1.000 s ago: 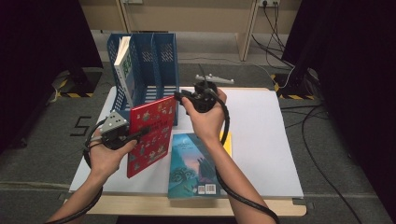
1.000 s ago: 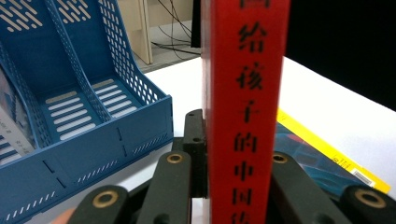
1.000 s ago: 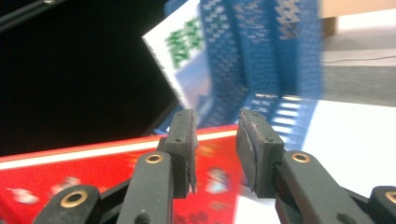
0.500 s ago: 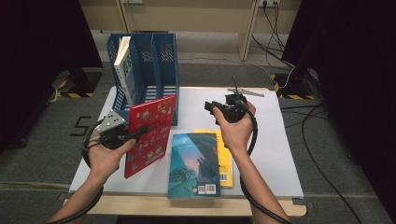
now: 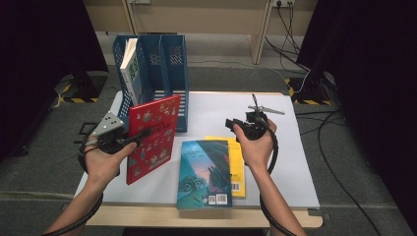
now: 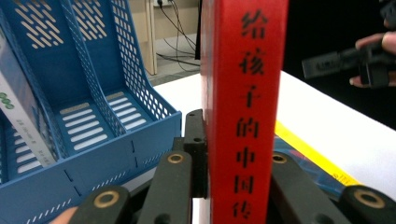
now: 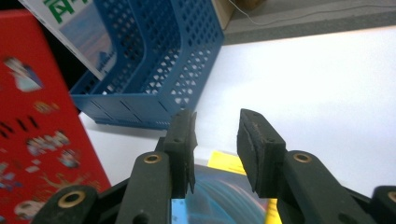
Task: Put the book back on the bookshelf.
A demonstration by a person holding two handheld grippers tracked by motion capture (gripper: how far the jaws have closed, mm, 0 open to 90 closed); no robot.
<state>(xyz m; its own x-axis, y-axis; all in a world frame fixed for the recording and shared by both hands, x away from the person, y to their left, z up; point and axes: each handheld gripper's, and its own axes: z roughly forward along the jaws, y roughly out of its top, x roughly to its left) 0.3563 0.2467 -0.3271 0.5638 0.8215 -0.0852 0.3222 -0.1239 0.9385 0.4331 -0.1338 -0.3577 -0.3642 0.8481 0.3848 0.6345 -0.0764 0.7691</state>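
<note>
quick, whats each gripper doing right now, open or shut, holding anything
Left gripper: shut on the red book, held upright by its spine.
Right gripper: open, holding nothing, above the blue-green book.

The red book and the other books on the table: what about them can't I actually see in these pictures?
- Red book: in the left gripper view only its spine faces the camera, its foot cut by the bottom edge.
- Yellow book: high view, mostly hidden under the teal book.
- White book in the blue file rack: title too small to read.
</note>
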